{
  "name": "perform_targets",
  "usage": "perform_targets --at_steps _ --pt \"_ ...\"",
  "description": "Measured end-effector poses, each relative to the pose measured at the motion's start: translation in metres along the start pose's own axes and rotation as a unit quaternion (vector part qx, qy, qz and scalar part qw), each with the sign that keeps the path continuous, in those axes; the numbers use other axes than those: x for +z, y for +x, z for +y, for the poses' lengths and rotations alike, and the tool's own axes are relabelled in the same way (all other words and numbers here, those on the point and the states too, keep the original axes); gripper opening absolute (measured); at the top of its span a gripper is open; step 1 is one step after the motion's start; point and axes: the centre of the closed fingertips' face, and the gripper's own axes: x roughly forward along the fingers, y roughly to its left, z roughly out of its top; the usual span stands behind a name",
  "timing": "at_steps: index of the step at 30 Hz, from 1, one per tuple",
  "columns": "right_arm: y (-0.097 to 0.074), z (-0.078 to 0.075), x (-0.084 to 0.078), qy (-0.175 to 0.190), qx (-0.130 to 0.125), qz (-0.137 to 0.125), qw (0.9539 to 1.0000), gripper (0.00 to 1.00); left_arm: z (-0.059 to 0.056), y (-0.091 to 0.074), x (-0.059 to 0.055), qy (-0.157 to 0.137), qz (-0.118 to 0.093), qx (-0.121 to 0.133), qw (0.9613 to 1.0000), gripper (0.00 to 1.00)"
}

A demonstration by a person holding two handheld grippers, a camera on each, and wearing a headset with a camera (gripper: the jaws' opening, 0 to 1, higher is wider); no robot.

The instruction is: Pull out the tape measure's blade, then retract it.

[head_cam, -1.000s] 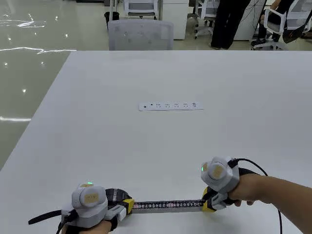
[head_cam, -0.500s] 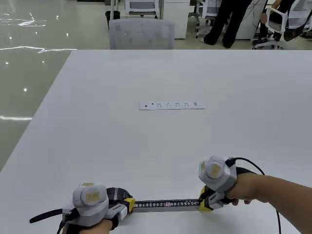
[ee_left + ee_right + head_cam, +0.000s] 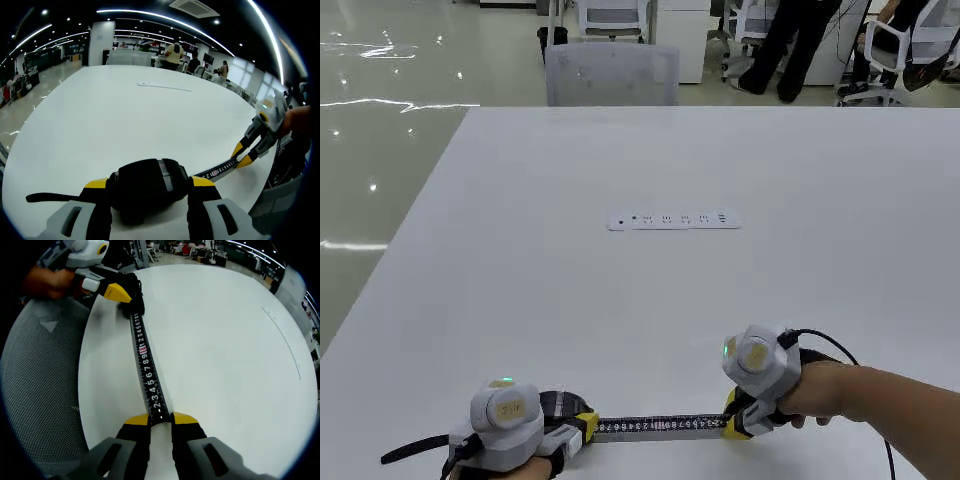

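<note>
The tape measure case [image 3: 145, 192] lies at the near left edge of the white table [image 3: 670, 150], clamped between the yellow-tipped jaws of the left gripper [image 3: 150, 181]. Its black strap [image 3: 52, 197] trails off to the left on the table surface.

The blade [image 3: 145, 365] is drawn out to the right along the near edge, lying flat with the printed scale facing up. The right gripper [image 3: 160, 418] pinches the blade's free end, with both jaws pressed against it.

Farther back, a white power strip [image 3: 673, 220] lies mid-table, well apart from the tape. A grey chair [image 3: 610, 72] stands at the far edge.
</note>
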Motion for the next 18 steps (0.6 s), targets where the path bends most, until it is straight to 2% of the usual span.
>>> perform_targets --at_steps 18 --pt "0.0041 0.0029 0.0098 0.000 -0.003 -0.004 1.0000 0.14 -0.0003 0.0008 -0.0002 -0.001 0.002 0.000 1.0000 0.57"
